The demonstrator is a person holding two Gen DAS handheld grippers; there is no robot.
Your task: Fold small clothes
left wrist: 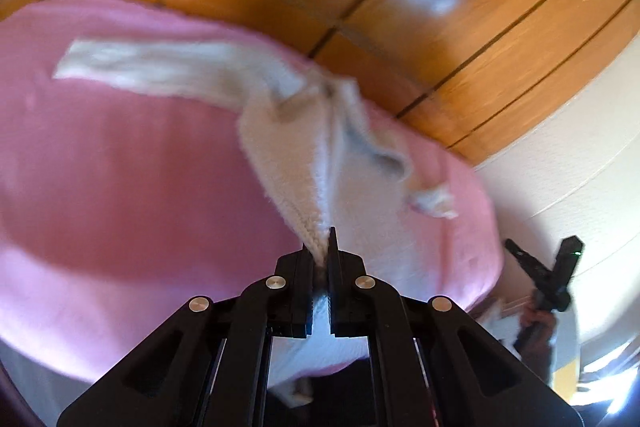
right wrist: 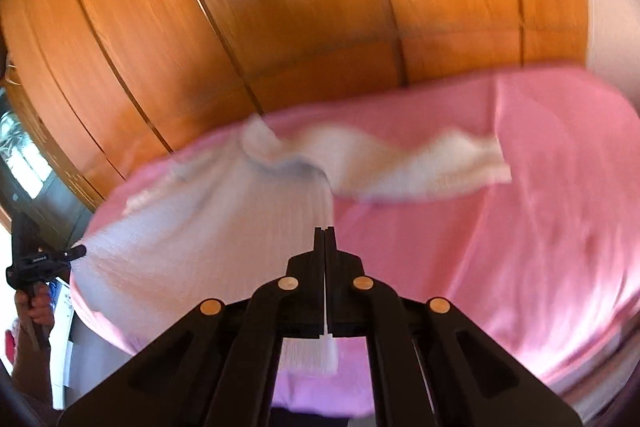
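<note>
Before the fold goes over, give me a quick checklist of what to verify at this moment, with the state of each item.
1. Left claw shut on the white knit sweater: ok, the hem is pinched between its jaws.
2. Right claw shut on the same sweater: ok, fabric is clamped and a strip hangs out behind the pads.
3. Both grips on the bottom hem: cannot tell, the pictures are blurred.
4. Sleeve lying flat: ok on that side, it stretches out across the pink blanket.
5. Other sleeve: not ok, it looks bunched.
6. Room on the blanket for the fold: ok, open pink surface lies beyond the sweater.
</note>
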